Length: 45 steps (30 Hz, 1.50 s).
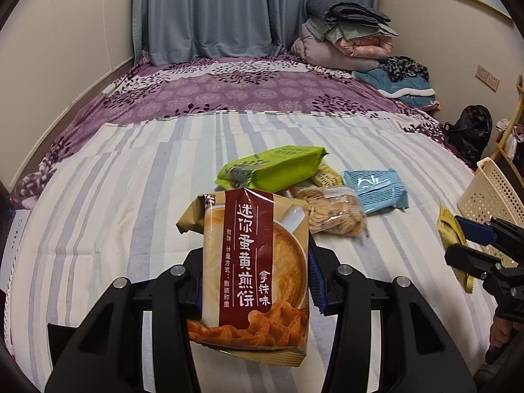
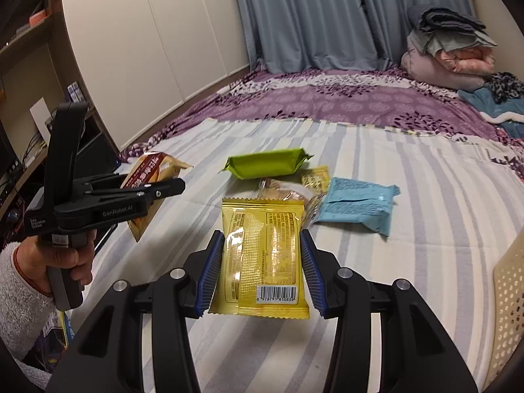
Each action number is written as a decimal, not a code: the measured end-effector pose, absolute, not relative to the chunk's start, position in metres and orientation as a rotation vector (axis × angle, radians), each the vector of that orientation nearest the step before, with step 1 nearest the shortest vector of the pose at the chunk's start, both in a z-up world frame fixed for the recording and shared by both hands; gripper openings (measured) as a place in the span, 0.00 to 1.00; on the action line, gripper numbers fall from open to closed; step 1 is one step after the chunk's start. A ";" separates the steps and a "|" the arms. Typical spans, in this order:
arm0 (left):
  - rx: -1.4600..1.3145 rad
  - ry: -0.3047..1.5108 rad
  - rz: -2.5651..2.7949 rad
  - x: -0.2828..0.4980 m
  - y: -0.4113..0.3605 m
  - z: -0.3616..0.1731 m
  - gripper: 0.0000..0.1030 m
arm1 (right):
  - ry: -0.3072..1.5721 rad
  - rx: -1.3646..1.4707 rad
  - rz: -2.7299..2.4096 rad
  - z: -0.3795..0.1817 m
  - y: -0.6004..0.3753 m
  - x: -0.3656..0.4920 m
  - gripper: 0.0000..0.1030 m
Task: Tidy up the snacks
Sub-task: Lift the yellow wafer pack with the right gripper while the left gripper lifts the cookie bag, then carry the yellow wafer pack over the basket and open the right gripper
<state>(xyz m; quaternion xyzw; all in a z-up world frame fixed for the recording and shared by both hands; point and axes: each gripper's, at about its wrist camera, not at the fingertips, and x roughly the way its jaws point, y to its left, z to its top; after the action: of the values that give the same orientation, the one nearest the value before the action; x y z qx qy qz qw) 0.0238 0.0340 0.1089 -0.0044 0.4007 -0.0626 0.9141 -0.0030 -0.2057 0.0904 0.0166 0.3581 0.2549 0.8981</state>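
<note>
My left gripper (image 1: 253,281) is shut on a tan and red egg-cookie packet (image 1: 255,271) and holds it above the striped bed; the same packet shows in the right wrist view (image 2: 147,177). My right gripper (image 2: 260,271) is shut on a yellow foil packet (image 2: 262,255), also seen at the right in the left wrist view (image 1: 452,232). On the bed lie a green packet (image 1: 271,167) (image 2: 267,163), a clear bag of biscuits (image 1: 334,211) (image 2: 285,193), a blue packet (image 1: 376,190) (image 2: 357,206) and a small yellow packet (image 2: 316,178).
A cream perforated basket (image 1: 491,193) (image 2: 511,294) stands at the bed's right edge. Folded blankets (image 1: 344,36) and clothes (image 1: 399,82) sit at the far right corner. A white wardrobe (image 2: 147,39) and shelves (image 2: 19,75) stand to the left. A black bag (image 1: 471,131) lies beside the bed.
</note>
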 end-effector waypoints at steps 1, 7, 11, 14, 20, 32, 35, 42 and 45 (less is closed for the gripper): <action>-0.005 0.822 -0.132 0.023 0.031 0.111 0.46 | 0.729 0.043 0.519 0.094 -0.211 -0.005 0.45; 0.025 0.795 -0.167 0.016 0.007 0.128 0.46 | 0.677 0.093 0.473 0.108 -0.242 -0.015 0.46; 0.053 0.776 -0.198 0.010 -0.012 0.138 0.46 | 0.641 0.128 0.426 0.115 -0.270 -0.023 0.45; 0.074 0.768 -0.220 0.006 -0.028 0.144 0.46 | 0.616 0.154 0.380 0.119 -0.294 -0.031 0.46; 0.117 0.755 -0.264 0.000 -0.060 0.155 0.46 | 0.573 0.210 0.276 0.125 -0.342 -0.049 0.46; 0.201 0.733 -0.360 -0.010 -0.124 0.167 0.46 | 0.506 0.299 0.071 0.127 -0.434 -0.089 0.46; 0.216 0.729 -0.384 -0.013 -0.137 0.169 0.46 | 0.500 0.309 0.026 0.124 -0.451 -0.101 0.46; 0.248 0.719 -0.436 -0.019 -0.165 0.172 0.46 | 0.479 0.343 -0.082 0.121 -0.491 -0.122 0.46; 0.265 0.717 -0.456 -0.020 -0.175 0.174 0.46 | 0.471 0.360 -0.130 0.118 -0.507 -0.130 0.46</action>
<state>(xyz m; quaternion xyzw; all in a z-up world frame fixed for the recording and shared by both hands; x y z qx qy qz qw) -0.0200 -0.1748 0.1740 0.1280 0.3469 -0.2204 0.9026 -0.1297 -0.5074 0.1184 0.1775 0.2318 -0.0641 0.9543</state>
